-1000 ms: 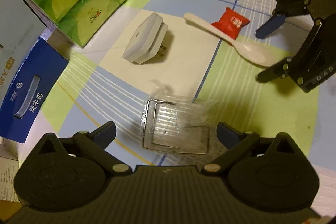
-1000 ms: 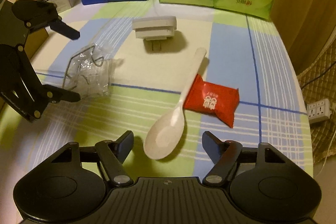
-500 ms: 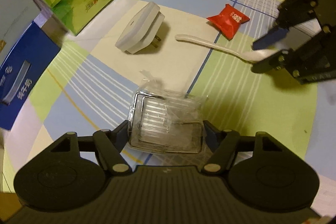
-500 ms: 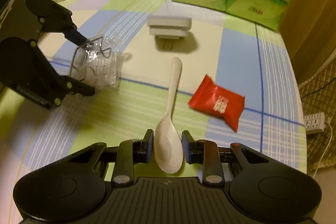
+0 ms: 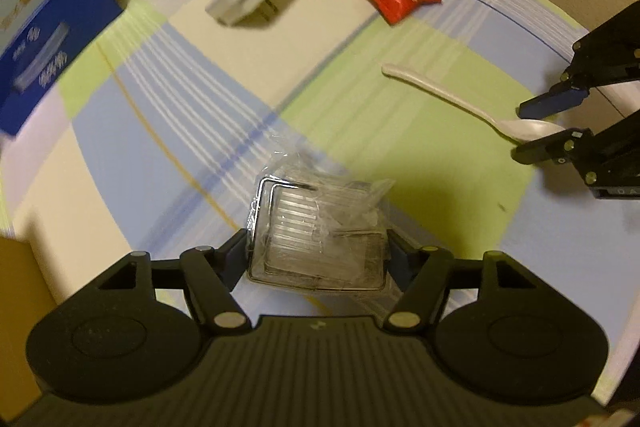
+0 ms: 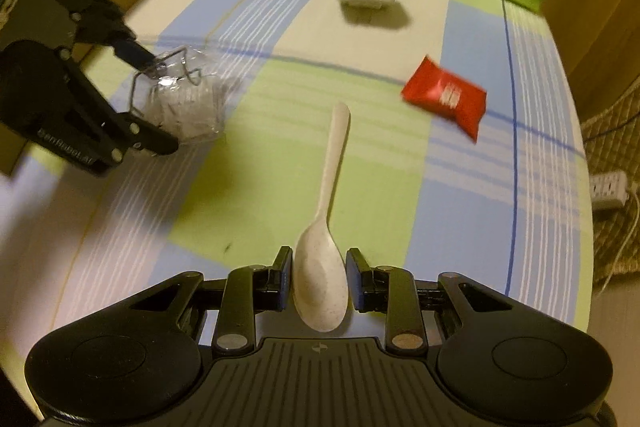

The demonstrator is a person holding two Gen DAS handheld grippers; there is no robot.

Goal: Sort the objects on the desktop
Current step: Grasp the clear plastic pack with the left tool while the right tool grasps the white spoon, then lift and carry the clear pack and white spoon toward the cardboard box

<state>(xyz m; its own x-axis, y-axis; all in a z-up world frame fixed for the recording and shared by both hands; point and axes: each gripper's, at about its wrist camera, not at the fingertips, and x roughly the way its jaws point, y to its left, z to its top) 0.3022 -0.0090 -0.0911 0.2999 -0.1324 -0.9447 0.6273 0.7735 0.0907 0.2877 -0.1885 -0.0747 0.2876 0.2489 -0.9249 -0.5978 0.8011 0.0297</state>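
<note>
Left gripper (image 5: 318,255): held low over the table, fingers pointing forward, jaws closed against both sides of a clear plastic-wrapped wire rack (image 5: 320,231); seen from the right wrist view at far left. Right gripper (image 6: 320,279): level, jaws drawn in on the bowl of a white spoon (image 6: 324,247), handle pointing forward.

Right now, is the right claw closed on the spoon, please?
Closed: the right claw has both pads against the spoon bowl.
</note>
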